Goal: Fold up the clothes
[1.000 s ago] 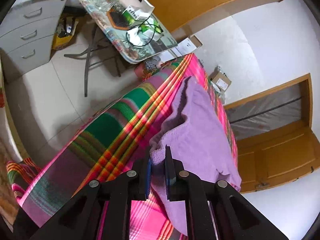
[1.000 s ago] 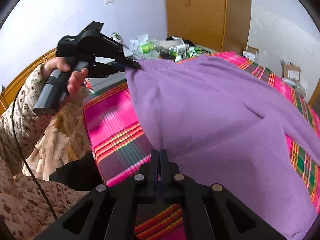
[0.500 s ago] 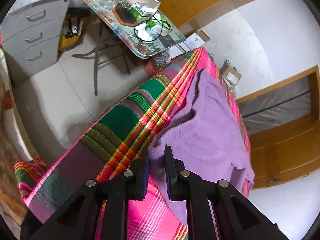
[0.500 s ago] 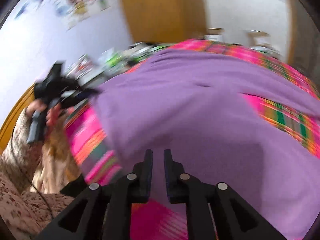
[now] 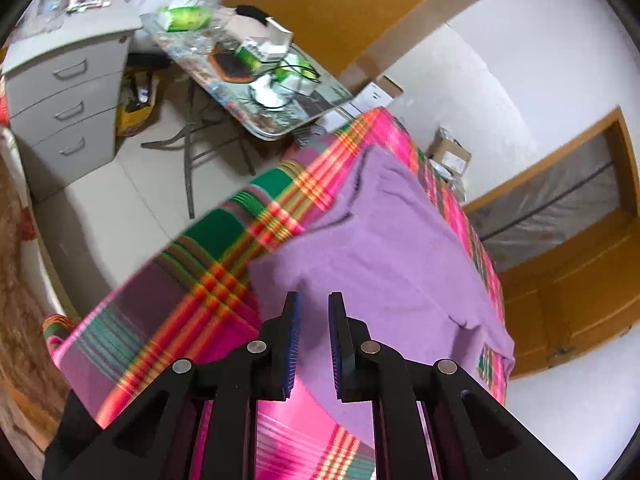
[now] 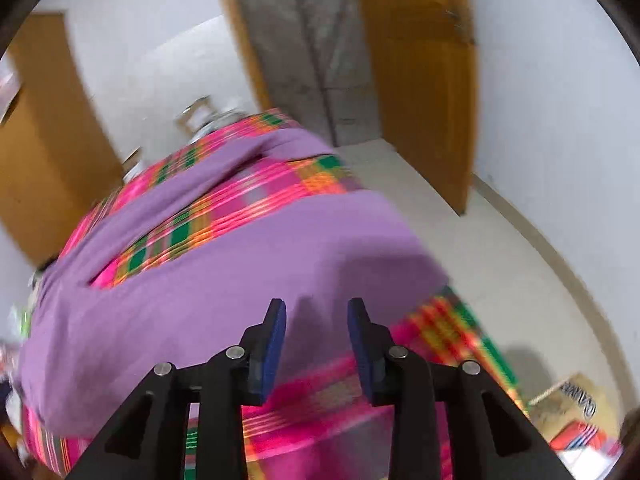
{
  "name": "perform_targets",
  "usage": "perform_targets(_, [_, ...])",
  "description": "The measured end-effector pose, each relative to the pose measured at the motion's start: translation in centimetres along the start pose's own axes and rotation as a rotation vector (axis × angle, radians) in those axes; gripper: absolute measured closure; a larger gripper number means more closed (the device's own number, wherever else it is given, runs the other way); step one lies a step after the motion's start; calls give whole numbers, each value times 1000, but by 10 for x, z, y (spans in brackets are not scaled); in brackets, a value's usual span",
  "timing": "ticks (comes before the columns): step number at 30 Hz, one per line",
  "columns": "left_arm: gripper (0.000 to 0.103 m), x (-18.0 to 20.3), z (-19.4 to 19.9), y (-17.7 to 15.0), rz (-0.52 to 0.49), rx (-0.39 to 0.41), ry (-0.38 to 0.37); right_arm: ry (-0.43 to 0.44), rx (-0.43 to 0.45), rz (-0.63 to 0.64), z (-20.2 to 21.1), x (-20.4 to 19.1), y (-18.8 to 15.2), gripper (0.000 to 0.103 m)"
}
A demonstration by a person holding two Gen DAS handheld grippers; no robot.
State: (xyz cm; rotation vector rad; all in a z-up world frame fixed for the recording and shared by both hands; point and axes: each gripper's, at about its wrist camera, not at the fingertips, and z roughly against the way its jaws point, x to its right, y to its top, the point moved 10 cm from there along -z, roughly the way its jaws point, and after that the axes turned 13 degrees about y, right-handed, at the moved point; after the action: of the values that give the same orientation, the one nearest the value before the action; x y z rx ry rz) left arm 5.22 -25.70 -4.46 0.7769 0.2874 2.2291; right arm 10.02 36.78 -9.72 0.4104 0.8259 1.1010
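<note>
A purple garment (image 5: pixel 380 248) lies spread flat on a pink and green plaid blanket (image 5: pixel 208 272). My left gripper (image 5: pixel 314 296) hovers just over the garment's near corner. Its jaws stand a narrow gap apart and no cloth is pinched between them. In the right wrist view, blurred by motion, the same garment (image 6: pixel 240 280) fills the middle, with a sleeve stretched over the plaid blanket (image 6: pixel 240 200) behind it. My right gripper (image 6: pixel 316 302) is above the garment's near edge. Its jaws are opening and hold nothing.
Beside the bed stand a grey drawer cabinet (image 5: pixel 68 92) and a cluttered folding table (image 5: pixel 248 68). Cardboard boxes (image 5: pixel 452 156) sit by the far wall. An open wooden door (image 6: pixel 424 80) and pale floor (image 6: pixel 480 240) lie beyond the bed's corner, with a cardboard box (image 6: pixel 576 400) below.
The cloth corner that stood bunched between my left jaws now lies flat. My right gripper went from shut to open while swinging and rolling toward the bed's door-side corner; the other hand left its view.
</note>
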Motion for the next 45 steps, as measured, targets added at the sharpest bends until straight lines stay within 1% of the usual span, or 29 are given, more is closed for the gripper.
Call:
perform_targets(2, [90, 13, 0, -8, -48, 5, 3, -30, -2, 22, -2, 9, 2, 65])
perform_targets(4, [90, 27, -1, -16, -95, 7, 4, -81, 9, 46, -4, 18, 7, 63])
perform_targets(6, [85, 39, -3, -26, -137, 3, 5, -127, 17, 56, -7, 28, 13, 62])
perform_targets(9, [85, 54, -11, -38, -167, -29, -23, -143, -4, 23, -19, 45, 21, 60])
perform_targets(13, [85, 70, -21, -54, -210, -66, -34, -158, -18, 71, -28, 49, 25, 60])
perform_targets(14, [85, 73, -25, -58, -217, -76, -33, -164, -16, 80, -29, 50, 26, 62])
perform_targets(15, [85, 76, -28, -62, -225, -87, -33, -180, -13, 90, -30, 51, 27, 71])
perform_targets(16, [85, 79, -32, -67, -233, -97, -32, -189, -12, 106, -31, 50, 27, 78])
perform_targets(17, [85, 82, -36, -71, -240, -107, -31, -187, -13, 125, -31, 48, 26, 94])
perform_targets(18, [85, 85, -39, -73, -243, -115, -29, -186, -11, 137, -31, 47, 26, 99])
perform_targets(22, [85, 89, -47, -80, -260, -131, -21, -186, 14, 152, -27, 45, 28, 101])
perform_targets(25, [85, 89, -51, -83, -263, -135, -15, -182, 68, 120, -7, 52, 34, 102])
perform_targets(28, [85, 90, -54, -84, -264, -134, -13, -208, 102, 118, 11, 58, 38, 102])
perform_targets(34, [85, 87, -52, -85, -259, -134, -28, -250, 78, 107, 10, 71, 32, 102])
perform_targets(38, [85, 78, -47, -83, -256, -124, -20, -271, 70, 102, 12, 76, 23, 102])
perform_targets(42, [85, 67, -44, -79, -204, -126, -48, -284, 54, 89, 18, 77, 10, 102])
perform_targets(45, [85, 62, -41, -77, -205, -125, -40, -307, 48, 85, 24, 79, 8, 101])
